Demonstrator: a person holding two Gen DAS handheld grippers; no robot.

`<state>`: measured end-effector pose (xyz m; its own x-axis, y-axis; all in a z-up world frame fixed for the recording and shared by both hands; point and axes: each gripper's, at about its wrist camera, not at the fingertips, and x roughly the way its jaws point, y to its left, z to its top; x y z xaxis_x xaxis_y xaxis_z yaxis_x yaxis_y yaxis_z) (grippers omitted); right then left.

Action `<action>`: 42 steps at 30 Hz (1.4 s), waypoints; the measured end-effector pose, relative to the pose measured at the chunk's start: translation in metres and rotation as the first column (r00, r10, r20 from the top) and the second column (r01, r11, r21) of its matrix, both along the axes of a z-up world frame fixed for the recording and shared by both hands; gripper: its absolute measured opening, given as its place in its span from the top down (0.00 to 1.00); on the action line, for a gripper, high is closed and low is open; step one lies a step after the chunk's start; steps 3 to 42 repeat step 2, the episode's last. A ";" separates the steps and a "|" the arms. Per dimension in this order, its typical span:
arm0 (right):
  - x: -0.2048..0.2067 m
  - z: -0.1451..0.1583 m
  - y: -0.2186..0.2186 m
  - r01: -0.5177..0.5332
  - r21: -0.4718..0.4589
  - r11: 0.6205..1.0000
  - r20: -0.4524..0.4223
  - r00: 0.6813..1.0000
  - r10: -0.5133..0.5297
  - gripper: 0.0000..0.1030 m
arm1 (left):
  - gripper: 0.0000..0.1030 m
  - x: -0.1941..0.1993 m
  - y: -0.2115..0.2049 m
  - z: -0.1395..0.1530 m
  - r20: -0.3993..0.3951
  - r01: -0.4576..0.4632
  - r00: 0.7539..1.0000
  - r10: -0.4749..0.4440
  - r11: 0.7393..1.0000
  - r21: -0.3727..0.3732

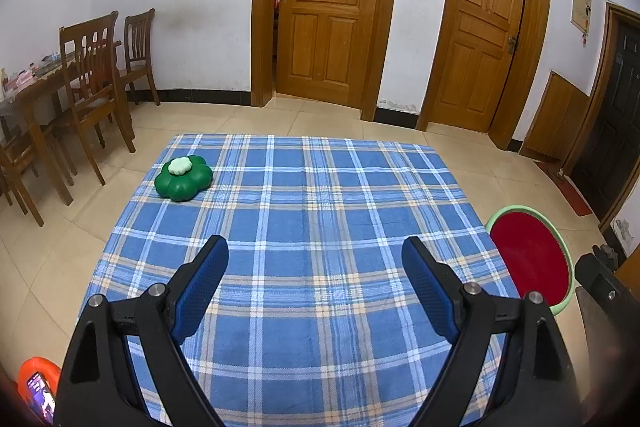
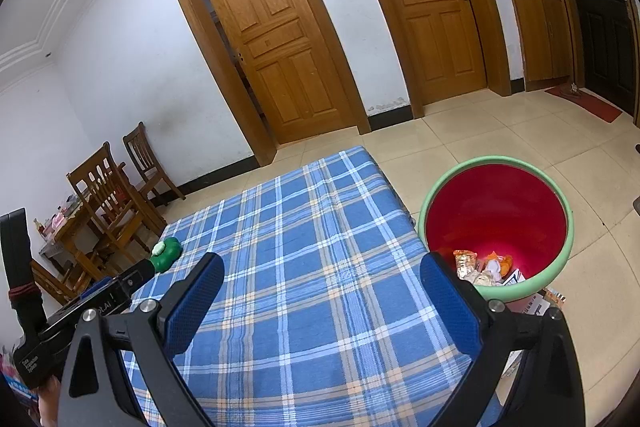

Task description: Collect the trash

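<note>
A red bin with a green rim [image 2: 496, 211] stands on the floor at the table's right edge; it also shows in the left wrist view [image 1: 532, 255]. Crumpled wrappers [image 2: 480, 267] lie at its bottom. My left gripper [image 1: 316, 259] is open and empty above the blue plaid tablecloth [image 1: 312, 211]. My right gripper [image 2: 320, 275] is open and empty above the same cloth [image 2: 304, 251], just left of the bin. A green flower-shaped object with a white top [image 1: 183, 177] sits at the table's far left corner, also in the right wrist view [image 2: 166, 253].
Wooden chairs [image 1: 96, 83] and a cluttered dining table [image 1: 36, 83] stand at the left wall. Two wooden doors [image 1: 328, 7] are behind the table. An orange object with a phone [image 1: 36, 387] is at the lower left. Papers [image 2: 540, 303] lie beside the bin.
</note>
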<state>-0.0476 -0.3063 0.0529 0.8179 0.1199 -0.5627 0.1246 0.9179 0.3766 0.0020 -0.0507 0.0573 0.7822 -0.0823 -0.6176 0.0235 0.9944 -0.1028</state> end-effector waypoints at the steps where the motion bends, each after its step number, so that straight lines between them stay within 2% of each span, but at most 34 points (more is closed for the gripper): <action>1: -0.001 -0.001 0.000 0.000 0.001 1.000 0.001 1.000 0.000 0.02 | 0.15 -0.001 0.002 0.000 -0.003 -0.002 1.000 0.002 1.000 -0.003; 42: -0.001 0.000 0.001 0.000 0.000 1.000 -0.002 1.000 0.000 0.02 | 0.15 -0.001 0.002 0.000 -0.005 -0.003 1.000 0.003 1.000 -0.004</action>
